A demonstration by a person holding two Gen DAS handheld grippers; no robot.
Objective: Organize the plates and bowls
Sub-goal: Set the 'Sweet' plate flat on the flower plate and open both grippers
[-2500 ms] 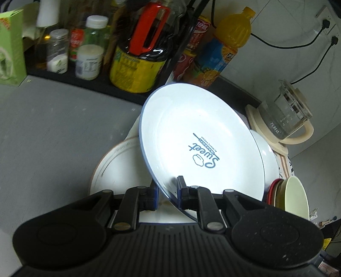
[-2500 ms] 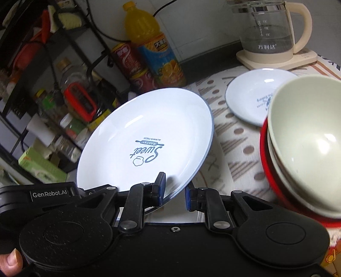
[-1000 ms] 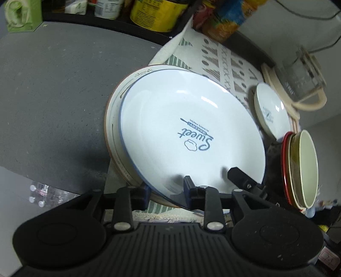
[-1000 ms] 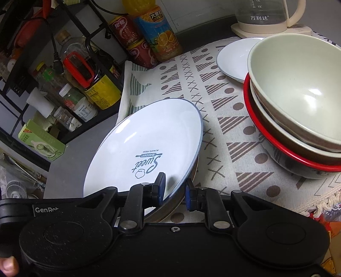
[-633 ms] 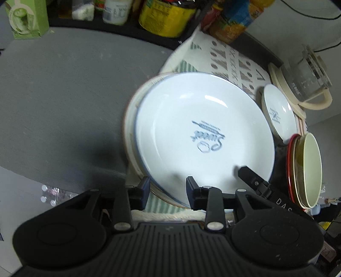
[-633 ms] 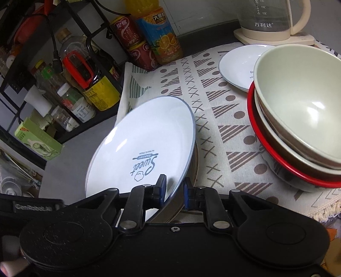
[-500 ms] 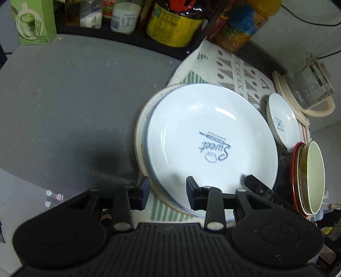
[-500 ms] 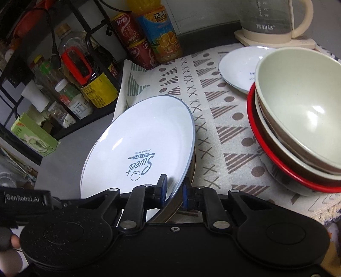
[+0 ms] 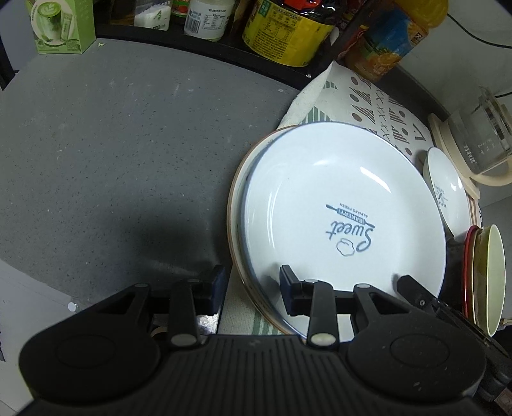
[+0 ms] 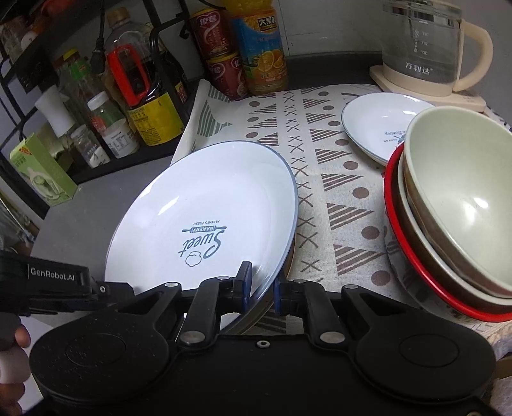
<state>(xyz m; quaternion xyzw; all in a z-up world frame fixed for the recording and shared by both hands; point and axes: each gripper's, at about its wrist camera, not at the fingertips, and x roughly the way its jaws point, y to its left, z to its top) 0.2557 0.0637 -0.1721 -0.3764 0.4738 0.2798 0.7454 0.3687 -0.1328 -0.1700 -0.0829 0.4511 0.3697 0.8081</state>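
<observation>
The large white plate [image 10: 204, 208] is pinched at its rim by the right claw [image 10: 262, 288] for stacking on the brown-rimmed plate [image 9: 235, 204]; the left claw [image 9: 251, 284] is spread.

Grey speckled countertop [image 9: 112, 153]; patterned cloth [image 10: 323, 179] across it; green carton [image 9: 62, 25] at back
</observation>
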